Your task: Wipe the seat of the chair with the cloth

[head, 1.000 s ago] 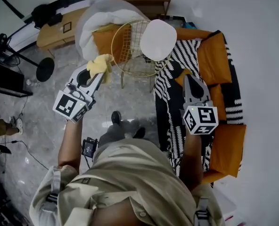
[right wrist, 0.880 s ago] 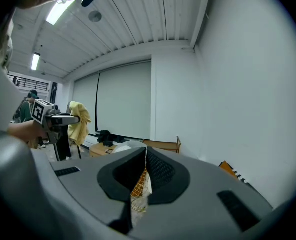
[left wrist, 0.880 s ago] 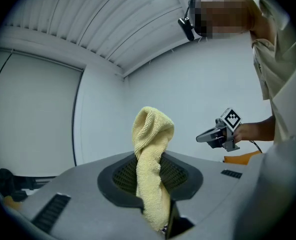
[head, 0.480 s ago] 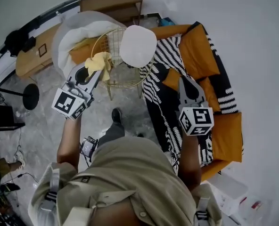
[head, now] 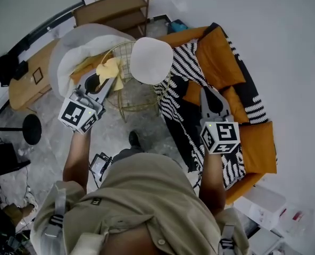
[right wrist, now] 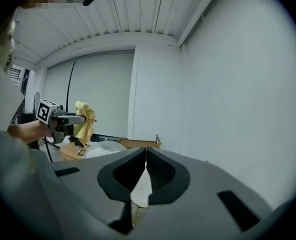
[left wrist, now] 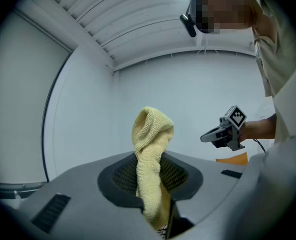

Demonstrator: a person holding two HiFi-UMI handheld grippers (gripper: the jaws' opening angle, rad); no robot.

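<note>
We hold the yellow cloth (head: pixel 110 69) at the left edge of the chair (head: pixel 136 93), beside its white seat (head: pixel 151 60).
Our left gripper (head: pixel 105 79) has its fingers clamped on the cloth, which sticks up between them. Our right gripper (head: pixel 209 93) hangs to the right of the chair, over the striped blanket (head: pixel 172 92), fingers pressed together with nothing between them.

Head view, upper left: the cloth (head: pixel 109 69) covers the tips of the left gripper (head: pixel 105 84). Left gripper view, bottom centre: the cloth's lower end is lost between the jaws. Right gripper view, bottom centre: a white sliver (right wrist: pixel 140 191) behind the jaws, unidentifiable.
</note>
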